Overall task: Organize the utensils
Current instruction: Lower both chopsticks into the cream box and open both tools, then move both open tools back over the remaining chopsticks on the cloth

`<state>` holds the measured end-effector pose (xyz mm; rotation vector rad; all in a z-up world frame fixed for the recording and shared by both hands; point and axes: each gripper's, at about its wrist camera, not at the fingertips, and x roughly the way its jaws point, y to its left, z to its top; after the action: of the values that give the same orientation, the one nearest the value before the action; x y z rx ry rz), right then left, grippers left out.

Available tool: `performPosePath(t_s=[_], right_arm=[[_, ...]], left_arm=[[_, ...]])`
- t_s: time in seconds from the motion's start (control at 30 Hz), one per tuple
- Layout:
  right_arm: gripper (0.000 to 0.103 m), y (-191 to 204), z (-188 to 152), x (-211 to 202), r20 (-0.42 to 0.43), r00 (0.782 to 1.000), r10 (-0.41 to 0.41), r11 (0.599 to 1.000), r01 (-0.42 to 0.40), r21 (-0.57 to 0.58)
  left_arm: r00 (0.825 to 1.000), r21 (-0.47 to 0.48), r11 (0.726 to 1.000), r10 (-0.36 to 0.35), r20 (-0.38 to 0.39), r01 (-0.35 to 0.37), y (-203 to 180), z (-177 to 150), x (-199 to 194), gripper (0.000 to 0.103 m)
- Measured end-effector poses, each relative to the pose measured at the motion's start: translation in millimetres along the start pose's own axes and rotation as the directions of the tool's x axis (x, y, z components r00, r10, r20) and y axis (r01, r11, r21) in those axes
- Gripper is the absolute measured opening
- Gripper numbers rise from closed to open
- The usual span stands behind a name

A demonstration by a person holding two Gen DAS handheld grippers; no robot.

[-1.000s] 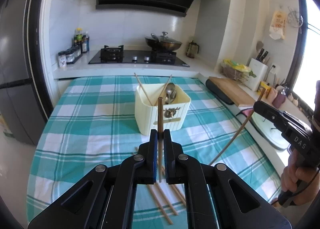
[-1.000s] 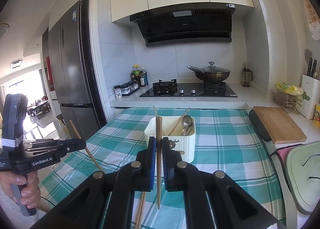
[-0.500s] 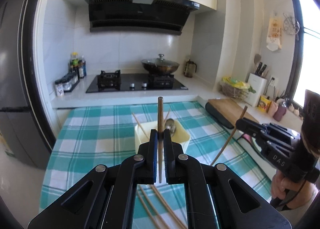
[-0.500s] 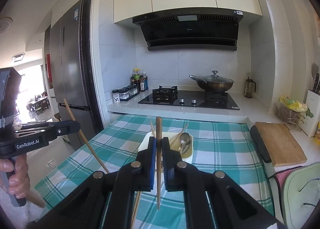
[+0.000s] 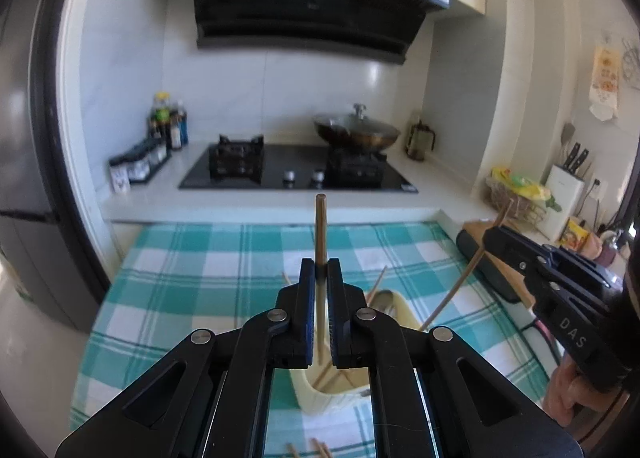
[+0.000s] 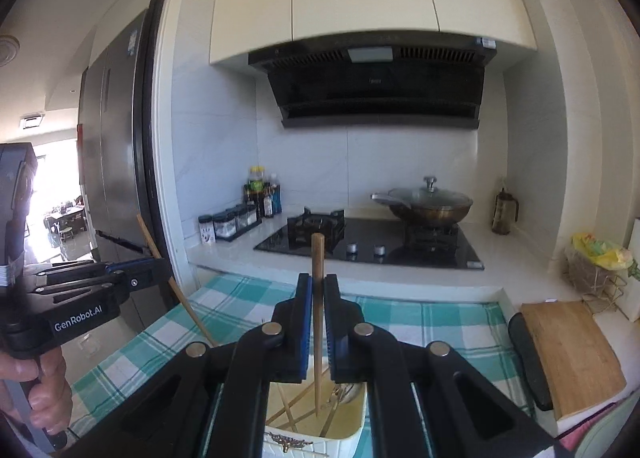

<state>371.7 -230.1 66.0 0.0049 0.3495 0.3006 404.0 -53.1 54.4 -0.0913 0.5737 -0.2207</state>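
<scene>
My left gripper is shut on a wooden chopstick that stands upright, its lower end over the cream utensil holder. The holder sits on the checked cloth right under the fingers, with several chopsticks and a spoon in it. My right gripper is shut on a second upright chopstick, whose tip hangs inside the holder beside the spoon. Each view shows the other tool from the side: the right gripper with its slanted chopstick, and the left gripper with its own.
Loose chopsticks lie on the checked tablecloth near its front edge. Behind the table are a gas hob, a lidded wok and spice jars. A wooden cutting board lies at the right, and a fridge stands at the left.
Both grippers have moved forward and a little up with their chopsticks. The holder, ahead of the fingers before, now lies directly beneath them and is partly hidden.
</scene>
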Motion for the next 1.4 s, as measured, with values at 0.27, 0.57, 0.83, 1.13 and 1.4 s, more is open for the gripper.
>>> performPosePath(t_s=[0.27, 0.57, 0.83, 1.13, 1.4], right_arm=[[0.007, -20.8, -44.7, 91.7, -0.329, 0.942, 0.069, 0.995, -0.04, 0.095], [0.068, -20.2, -55.0, 60.7, -0.296, 0.954, 0.044, 0.993, -0.009, 0.119], [0.078, -12.4, -95.6, -26.9, -0.304, 0.952, -0.033, 0.996, 0.058, 0.072], [0.086, 24.3, -243.7, -102.6, -0.432, 0.901, -0.035, 0.989, 0.092, 0.112], [0.08, 48.5, -278.6, -102.5, -0.473, 0.88, 0.034, 0.997, 0.006, 0.082]], left_arm=[[0.976, -0.017, 0.999, -0.04, -0.213, 0.038, 5.1, -33.1, 65.6, 0.004], [0.995, 0.069, 0.993, 0.096, -0.013, -0.095, 0.3, -46.8, -8.8, 0.1], [0.982, 0.084, 0.994, 0.084, -0.169, -0.071, 12.0, -141.5, -57.0, 0.1], [0.921, -0.006, 0.993, 0.108, -0.374, -0.119, 9.5, -273.0, -82.7, 0.102], [0.923, -0.031, 0.993, 0.096, -0.373, -0.116, 0.5, -306.7, -69.1, 0.102]])
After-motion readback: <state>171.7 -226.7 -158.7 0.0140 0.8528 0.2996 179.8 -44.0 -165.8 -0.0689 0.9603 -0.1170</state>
